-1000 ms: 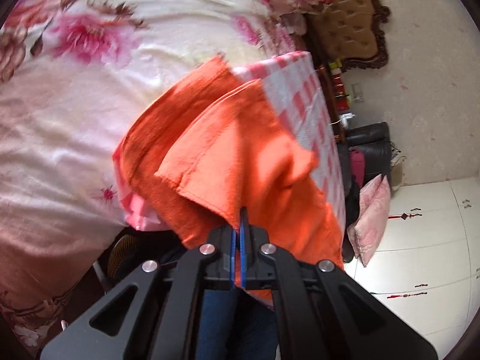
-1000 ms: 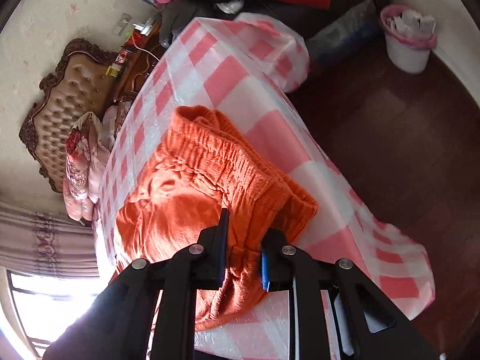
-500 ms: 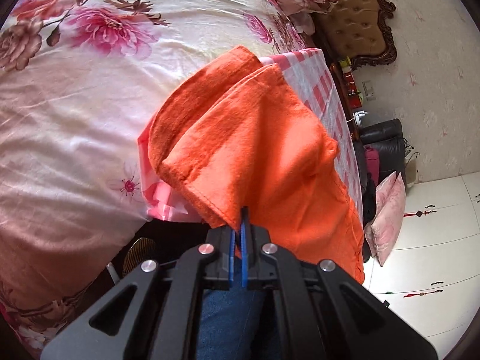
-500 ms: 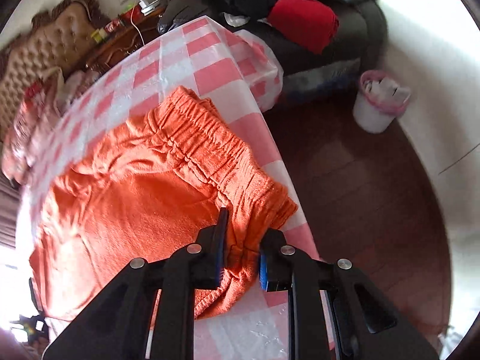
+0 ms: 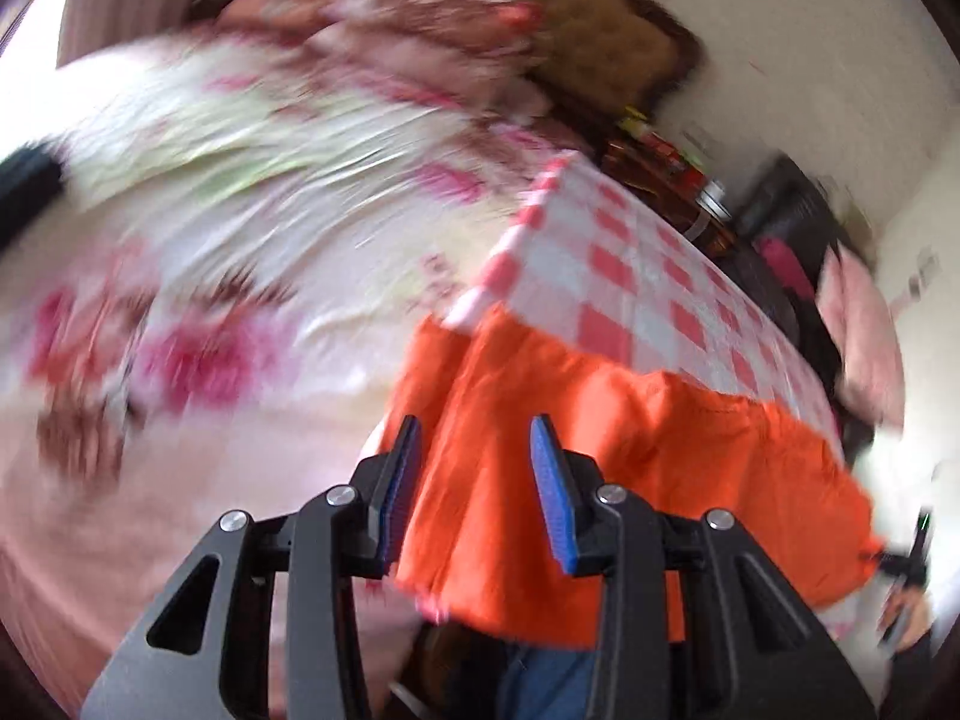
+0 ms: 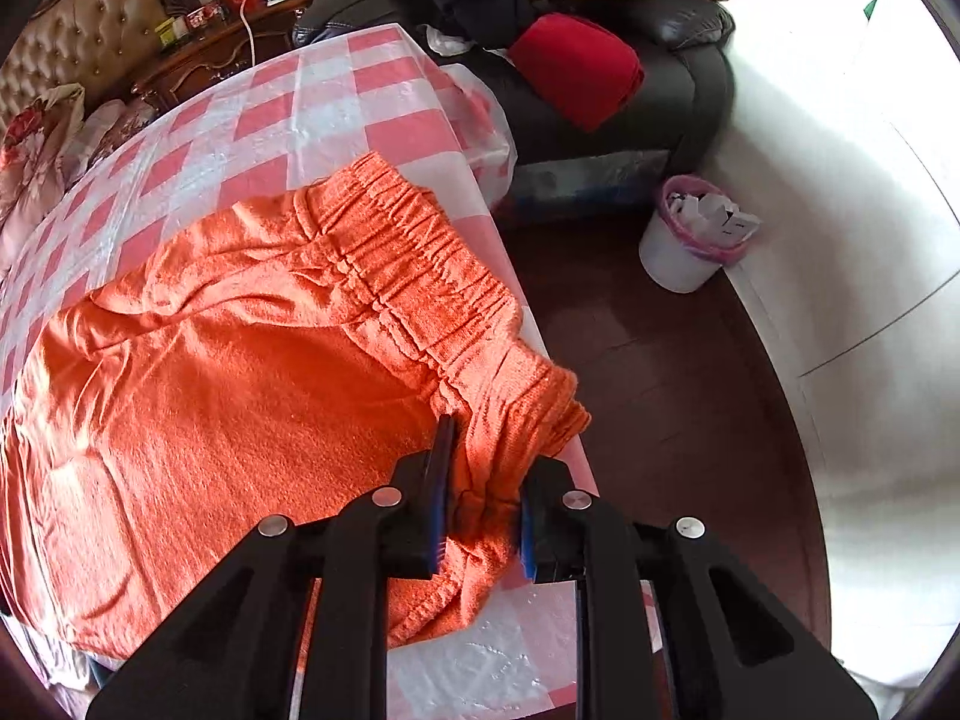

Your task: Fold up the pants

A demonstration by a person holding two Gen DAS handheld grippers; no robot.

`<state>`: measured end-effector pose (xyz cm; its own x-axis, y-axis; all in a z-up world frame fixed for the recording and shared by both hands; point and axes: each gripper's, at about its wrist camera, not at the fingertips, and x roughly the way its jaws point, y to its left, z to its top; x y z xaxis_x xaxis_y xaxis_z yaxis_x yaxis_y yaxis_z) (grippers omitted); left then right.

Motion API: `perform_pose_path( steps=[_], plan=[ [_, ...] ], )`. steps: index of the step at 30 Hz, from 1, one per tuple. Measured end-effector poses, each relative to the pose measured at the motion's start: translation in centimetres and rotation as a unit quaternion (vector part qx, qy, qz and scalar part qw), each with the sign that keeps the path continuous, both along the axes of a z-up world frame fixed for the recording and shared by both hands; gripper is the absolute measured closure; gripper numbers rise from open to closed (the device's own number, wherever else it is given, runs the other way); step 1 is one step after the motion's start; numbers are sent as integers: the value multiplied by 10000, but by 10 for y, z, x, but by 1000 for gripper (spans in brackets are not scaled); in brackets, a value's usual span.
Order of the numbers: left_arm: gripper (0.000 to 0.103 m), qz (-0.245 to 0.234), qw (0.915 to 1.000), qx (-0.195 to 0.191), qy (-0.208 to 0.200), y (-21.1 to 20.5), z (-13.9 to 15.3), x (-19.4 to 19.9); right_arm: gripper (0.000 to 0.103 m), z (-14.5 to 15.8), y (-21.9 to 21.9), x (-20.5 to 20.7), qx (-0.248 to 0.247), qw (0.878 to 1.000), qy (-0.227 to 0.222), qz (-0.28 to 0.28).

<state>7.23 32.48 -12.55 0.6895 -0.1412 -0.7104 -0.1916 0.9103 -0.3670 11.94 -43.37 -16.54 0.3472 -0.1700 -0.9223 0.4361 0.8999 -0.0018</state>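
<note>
The orange pants (image 6: pixel 240 390) lie spread on the red-and-white checked table (image 6: pixel 336 96), their leg end hanging over the table's near edge in the left wrist view. My right gripper (image 6: pixel 486 480) is shut on the bunched elastic waistband (image 6: pixel 420 276) at the table's near corner. My left gripper (image 5: pixel 475 426) hovers just above the pants (image 5: pixel 630 450). Its jaws are opening, and the blue pads (image 5: pixel 549 480) stand apart without pressing on the cloth. That view is blurred by motion.
A bed with a floral cover (image 5: pixel 240 240) lies left of the table (image 5: pixel 630 276). Beyond the table stand a dark sofa (image 6: pixel 690 78) piled with clothes, a red bundle (image 6: pixel 576 66) and a wooden nightstand (image 6: pixel 222 48). A white bin (image 6: pixel 690 240) sits on the dark floor (image 6: pixel 660 390).
My left gripper has let go of the pants' leg hem, opened and lifted while rolling. The right gripper stays clamped on the waistband and has shifted sideways; the pants now lie flatter.
</note>
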Motion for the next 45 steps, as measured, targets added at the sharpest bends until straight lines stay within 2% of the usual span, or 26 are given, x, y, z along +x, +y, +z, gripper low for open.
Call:
perform_pose_path(
  steps=[1, 4, 7, 10, 13, 14, 17, 19, 21, 24, 27, 28, 29, 30, 31, 34, 36, 37, 38, 39, 40, 41, 45],
  plan=[
    [65, -174, 9997, 172, 26, -3, -2, 15, 85, 0, 1, 1, -14, 10000, 13, -17],
    [80, -523, 9969, 520, 264, -8, -17, 48, 85, 0, 3, 1, -19, 10000, 21, -60],
    [81, -795, 9925, 800, 466, -16, -30, 67, 85, -1, 1, -1, 58, 9999, -3, -139],
    [81, -768, 9892, 1082, 627, -18, -40, 75, 84, -1, 3, 1, 6, 9999, 37, -162],
    [100, -881, 9859, 1281, 618, -24, -41, 72, 84, -1, 4, 4, -23, 9998, 95, -170],
    [100, -856, 9860, 1288, 616, -23, -39, 70, 83, -1, 4, 4, -21, 9998, 107, -173],
    [100, -466, 9912, 1216, 226, -17, -9, 44, 83, -1, 6, 5, -51, 9998, 153, -143],
    [100, -83, 9949, 999, 54, -8, 4, 22, 83, -1, 6, 5, -62, 9998, 150, -128],
    [100, 137, 9964, 825, 156, 0, -5, 13, 83, -1, 6, 5, -73, 9998, 147, -124],
    [100, 175, 9947, 862, 526, 2, -33, 22, 81, -1, 9, 9, -167, 9996, 221, -69],
    [93, 326, 9942, 869, 543, 6, -37, 24, 80, -1, 10, 11, -198, 9995, 263, -35],
    [77, 337, 9942, 857, 551, 8, -36, 25, 79, -1, 10, 10, -181, 9995, 254, -38],
    [53, 329, 9948, 799, 548, 10, -35, 26, 78, -1, 10, 9, -179, 9995, 243, -36],
    [47, 314, 9963, 653, 471, 13, -34, 27, 78, -2, 10, 9, -188, 9996, 230, -27],
    [47, 264, 9981, 403, 389, 20, -34, 29, 78, -2, 10, 9, -195, 9996, 225, -23],
    [47, 166, 9989, -290, 341, 37, -41, 42, 76, -2, 11, 10, -208, 9995, 242, 0],
    [49, -35, 9957, -821, 431, 47, -53, 55, 73, -2, 11, 11, -230, 9994, 259, 9],
    [54, -111, 9934, -1032, 498, 51, -59, 61, 68, -3, 10, 11, -256, 9993, 272, -1],
    [78, -234, 9911, -1201, 530, 53, -64, 66, 51, -3, 10, 12, -277, 9992, 290, -22],
    [82, -356, 9891, -1344, 493, 54, -65, 70, 42, -6, 10, 12, -343, 9987, 381, -61],
    [87, -355, 9896, -1309, 471, 53, -63, 72, 37, -9, 10, 12, -450, 9979, 443, -103],
    [91, -412, 9908, -1200, 478, 51, -60, 74, 37, -10, 9, 10, -503, 9979, 392, -124],
    [92, -654, 9938, -686, 581, 41, -48, 92, 36, -11, 6, 6, -414, 9984, 297, -255]
  ],
)
